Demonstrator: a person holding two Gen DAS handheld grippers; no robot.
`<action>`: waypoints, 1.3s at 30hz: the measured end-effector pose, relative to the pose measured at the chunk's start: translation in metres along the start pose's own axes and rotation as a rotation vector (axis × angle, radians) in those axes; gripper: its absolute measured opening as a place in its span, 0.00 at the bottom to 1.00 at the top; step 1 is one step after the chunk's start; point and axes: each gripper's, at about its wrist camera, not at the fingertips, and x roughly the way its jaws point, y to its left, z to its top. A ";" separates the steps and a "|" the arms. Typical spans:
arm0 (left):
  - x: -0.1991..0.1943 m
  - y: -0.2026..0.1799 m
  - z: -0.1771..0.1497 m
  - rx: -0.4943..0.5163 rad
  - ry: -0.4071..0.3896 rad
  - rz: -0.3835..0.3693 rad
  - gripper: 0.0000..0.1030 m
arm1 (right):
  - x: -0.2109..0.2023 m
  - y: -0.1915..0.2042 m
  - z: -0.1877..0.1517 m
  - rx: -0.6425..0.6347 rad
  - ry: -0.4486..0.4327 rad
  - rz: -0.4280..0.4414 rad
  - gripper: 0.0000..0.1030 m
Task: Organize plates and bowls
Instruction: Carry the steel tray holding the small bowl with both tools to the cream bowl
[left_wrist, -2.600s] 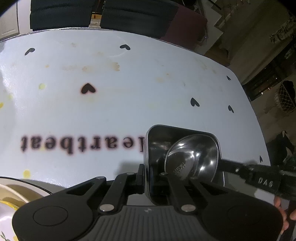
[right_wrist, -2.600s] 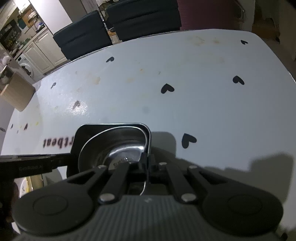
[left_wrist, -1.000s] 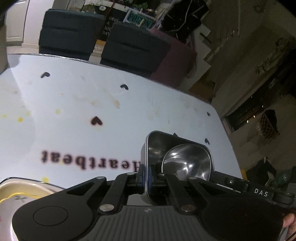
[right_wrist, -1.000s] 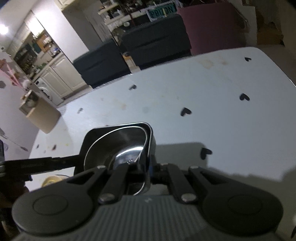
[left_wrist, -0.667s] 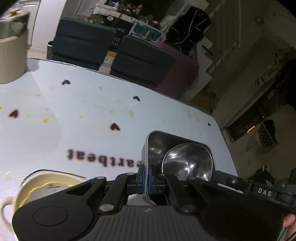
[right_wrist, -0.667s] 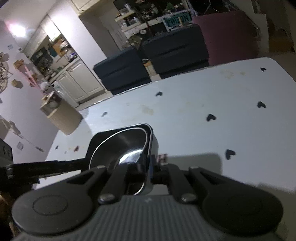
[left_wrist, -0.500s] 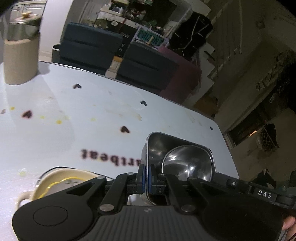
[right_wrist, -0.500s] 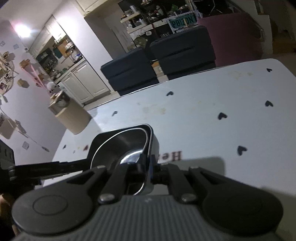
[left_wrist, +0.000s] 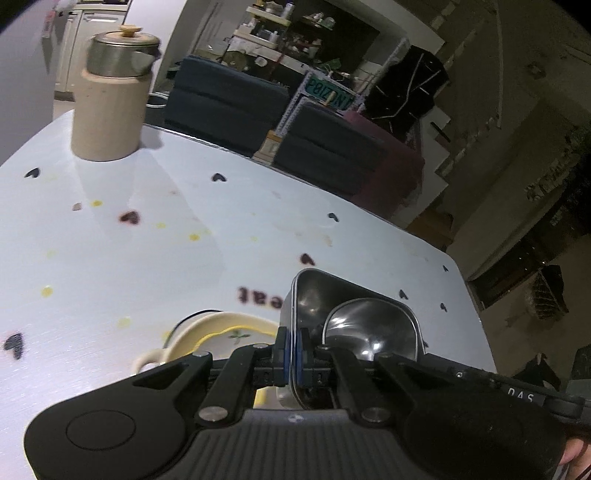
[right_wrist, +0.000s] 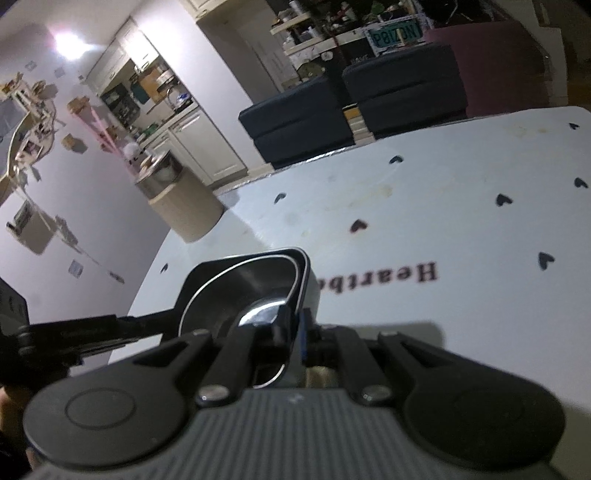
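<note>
Square steel bowls (left_wrist: 354, 325), two nested, inner rim just inside the outer, are held up over the table (left_wrist: 147, 236) w/ both grippers. Left gripper (left_wrist: 290, 356) pinches the bowls' left wall: blue pads either side of the rim, one inside, one outside, clenched tight on the metal. Right gripper (right_wrist: 295, 328) bites the opposite wall the same way, jaws clamped on the rim, bowls (right_wrist: 243, 291) sitting to its left in the right wrist view. Each gripper's arm shows across the other's view.

Vs. approx 2.6 s back: the grip is unchanged on both sides, but the bowls have travelled across the tabletop toward its left side. The "Heartbeat" lettering (right_wrist: 402, 277) was then ahead-left of the bowls; it's now partly hidden behind them in the left view and lies to their right in the right view. A cream ceramic bowl w/ yellow inner line and side handle (left_wrist: 221, 332) has come in just below-left of the steel bowls, under the left gripper. A beige canister w/ metal lid (left_wrist: 110, 107) near the table's far left corner is now in view too.

Table surface: white w/ black hearts, yellow specks, faint stains.
</note>
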 end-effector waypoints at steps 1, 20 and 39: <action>-0.001 0.003 -0.001 -0.002 0.001 0.005 0.03 | 0.004 0.003 -0.001 -0.004 0.008 -0.001 0.06; 0.005 0.039 -0.007 -0.020 0.055 0.066 0.03 | 0.044 0.026 -0.008 -0.053 0.112 -0.048 0.06; 0.012 0.051 -0.018 -0.006 0.105 0.103 0.03 | 0.060 0.039 -0.021 -0.105 0.175 -0.079 0.06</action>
